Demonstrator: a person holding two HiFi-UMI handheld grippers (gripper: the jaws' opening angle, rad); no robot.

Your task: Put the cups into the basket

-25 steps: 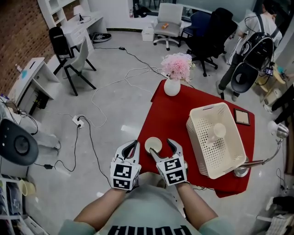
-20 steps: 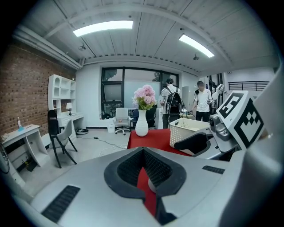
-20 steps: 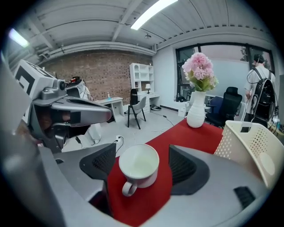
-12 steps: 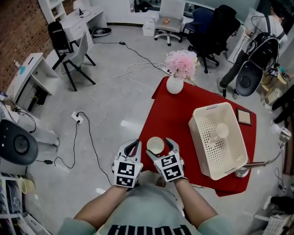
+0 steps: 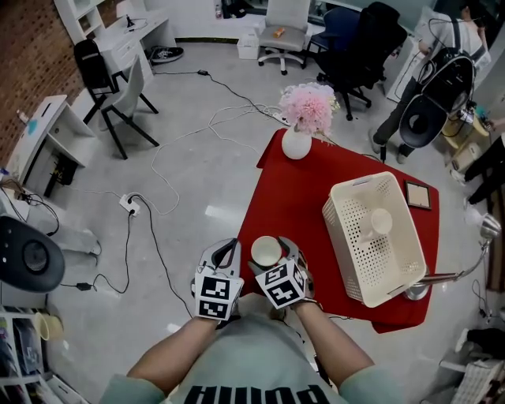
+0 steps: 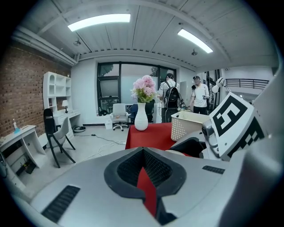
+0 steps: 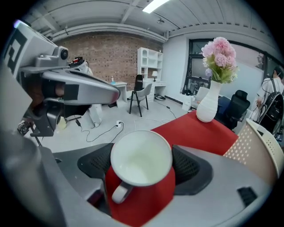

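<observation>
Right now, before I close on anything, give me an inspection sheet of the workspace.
Surface: table under a red cloth that lies flat.
Job's things: white cup upright near the table's near left corner; cream basket to its right, with a second cup inside.
Clutter: vase of pink flowers at the far corner; small frame beside the basket; lamp at the near right edge.
Tools: right tool open, jaws just opened wider, one on each side of the white cup; left tool shut, nothing in it.
Cables: cords and a power strip on the floor left of the table.
Surroundings: office chairs; a person with a backpack beyond the table.
</observation>
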